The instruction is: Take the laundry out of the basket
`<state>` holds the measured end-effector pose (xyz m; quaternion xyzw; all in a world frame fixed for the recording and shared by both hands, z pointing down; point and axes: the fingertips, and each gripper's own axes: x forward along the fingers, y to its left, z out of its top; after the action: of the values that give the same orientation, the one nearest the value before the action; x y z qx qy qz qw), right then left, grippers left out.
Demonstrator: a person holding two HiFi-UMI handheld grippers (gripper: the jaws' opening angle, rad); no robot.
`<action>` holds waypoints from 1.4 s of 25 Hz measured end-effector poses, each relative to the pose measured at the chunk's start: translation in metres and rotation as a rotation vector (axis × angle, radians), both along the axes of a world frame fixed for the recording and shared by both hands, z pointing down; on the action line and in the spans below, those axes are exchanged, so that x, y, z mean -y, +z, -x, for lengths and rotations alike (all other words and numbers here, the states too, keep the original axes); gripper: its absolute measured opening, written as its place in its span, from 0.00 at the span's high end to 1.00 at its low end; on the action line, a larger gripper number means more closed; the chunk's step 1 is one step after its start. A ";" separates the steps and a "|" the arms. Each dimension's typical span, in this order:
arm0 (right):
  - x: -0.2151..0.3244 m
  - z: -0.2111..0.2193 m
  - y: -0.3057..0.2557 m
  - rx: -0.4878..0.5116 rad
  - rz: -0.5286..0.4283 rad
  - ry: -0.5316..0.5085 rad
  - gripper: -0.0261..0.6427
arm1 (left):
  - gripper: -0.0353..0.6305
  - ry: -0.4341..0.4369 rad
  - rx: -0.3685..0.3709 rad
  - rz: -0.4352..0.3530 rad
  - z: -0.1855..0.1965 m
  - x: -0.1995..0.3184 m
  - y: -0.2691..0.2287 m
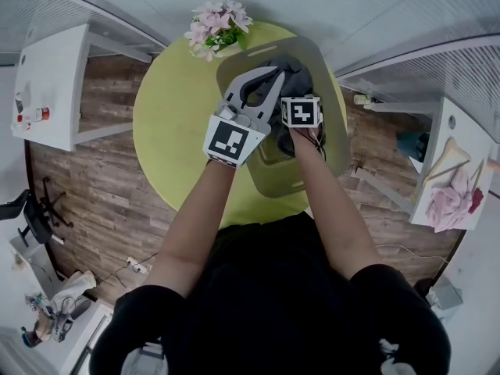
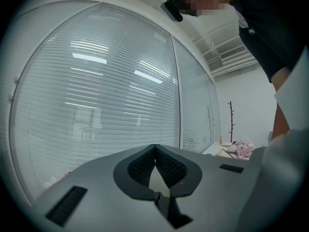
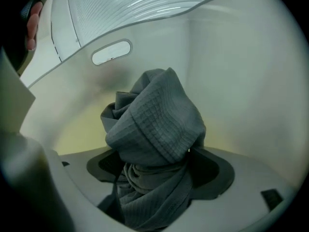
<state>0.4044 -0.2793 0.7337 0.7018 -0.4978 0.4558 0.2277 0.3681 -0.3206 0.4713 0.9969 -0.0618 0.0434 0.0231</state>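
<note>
The left hand-held gripper (image 2: 155, 148), jaws together and empty, hovered level above the basket (image 1: 334, 123) at the right edge of the table (image 1: 168, 131). Inside lay the grey laundry (image 3: 154, 115), bunched between the wide-apart jaws of the right hand-held gripper (image 3: 157, 167), which pointed down into the basket.

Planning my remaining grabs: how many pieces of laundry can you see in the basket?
1: a grey garment, bunched up in the basket, between the open jaws of the right gripper. Others may be hidden beneath it or folded inside the bundle.
</note>
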 end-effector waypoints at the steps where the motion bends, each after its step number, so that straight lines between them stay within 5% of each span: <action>1: 0.002 -0.001 0.003 -0.006 0.009 -0.008 0.37 | 0.93 -0.003 0.000 0.003 0.001 0.001 0.001; 17: 0.015 -0.006 0.041 -0.042 0.037 -0.085 0.37 | 0.93 -0.074 0.019 0.004 0.020 0.012 0.004; 35: -0.004 0.024 -0.033 -0.081 -0.018 -0.257 0.45 | 0.93 -0.106 0.032 -0.069 0.072 -0.009 -0.029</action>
<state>0.3801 -0.2750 0.7007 0.6521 -0.5780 0.3898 0.2978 0.2965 -0.3120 0.4427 0.9916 -0.1161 0.0559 -0.0100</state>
